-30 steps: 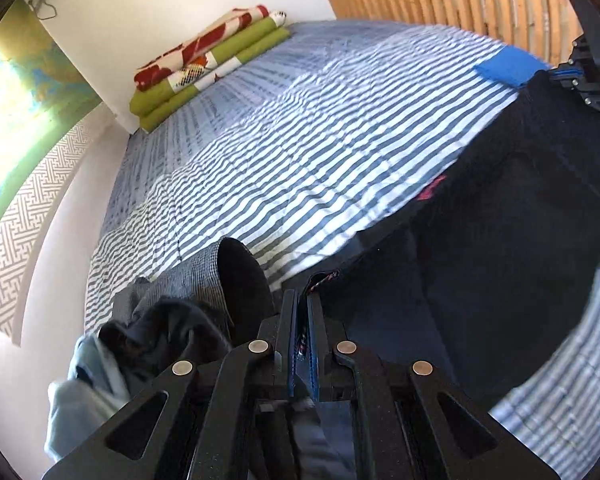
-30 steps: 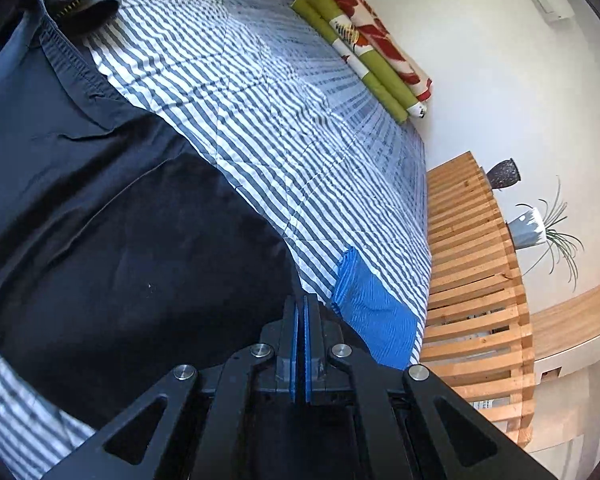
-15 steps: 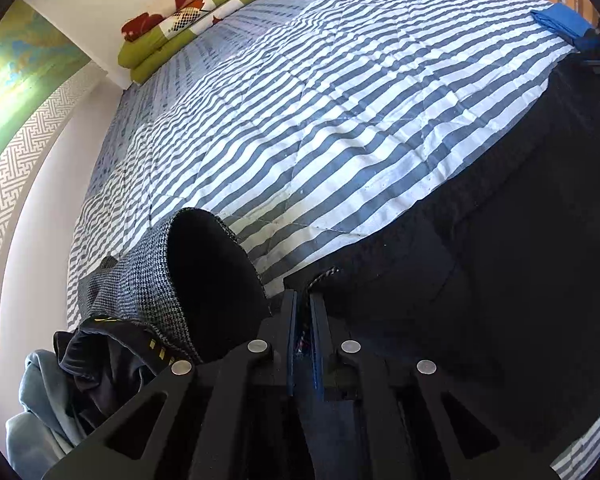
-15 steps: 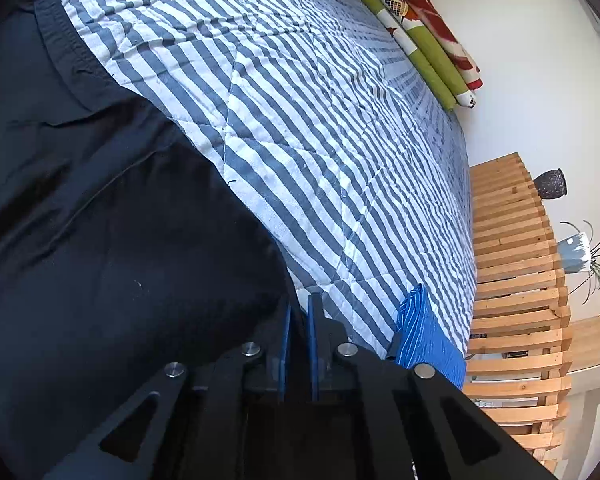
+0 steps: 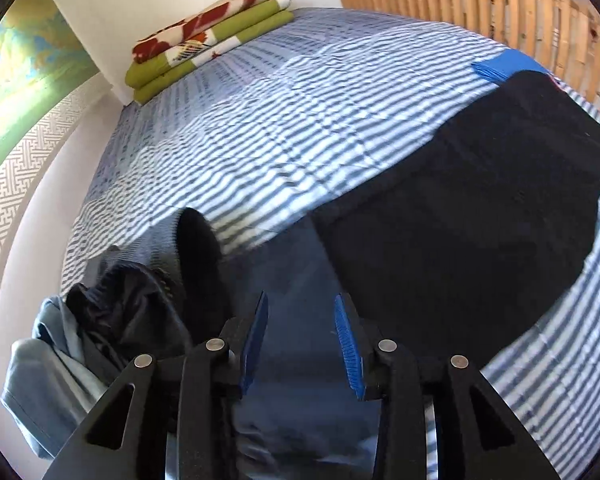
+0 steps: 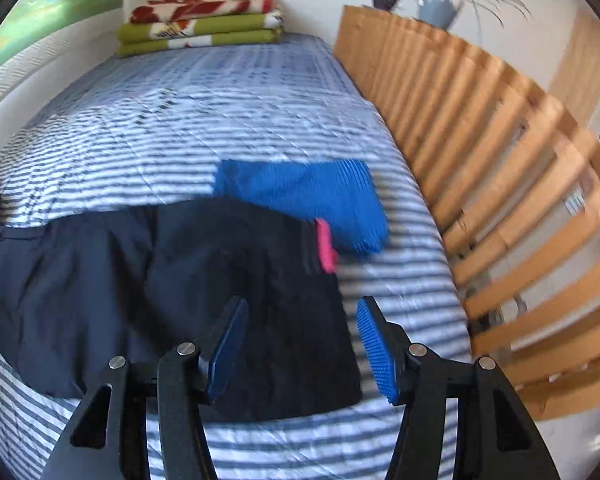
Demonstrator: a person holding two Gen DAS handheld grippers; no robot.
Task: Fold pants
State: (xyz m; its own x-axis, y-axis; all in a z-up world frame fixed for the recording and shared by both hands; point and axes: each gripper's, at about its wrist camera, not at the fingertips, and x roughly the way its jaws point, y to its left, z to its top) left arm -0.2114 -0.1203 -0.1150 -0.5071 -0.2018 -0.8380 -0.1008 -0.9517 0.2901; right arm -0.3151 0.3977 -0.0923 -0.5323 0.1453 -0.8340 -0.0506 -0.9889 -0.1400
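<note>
Spread flat across the near part of the striped bed (image 5: 260,152): dark pants (image 6: 204,292), laid out wide, probably so a fold can land square. Beyond the pants, against the far wall, folded blankets (image 5: 204,40); touching their far right corner, a blue cloth (image 6: 312,196); left of them, a heap of clothes (image 5: 112,320). Above the pants, left hand-held gripper (image 5: 300,340) and right hand-held gripper (image 6: 300,344), jaws just parted, nothing pinched between.

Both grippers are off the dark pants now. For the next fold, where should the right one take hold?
Probably the near right corner of the dark pants: it lies flat beside bare striped bedspread. Bring the open right gripper in from that side.
</note>
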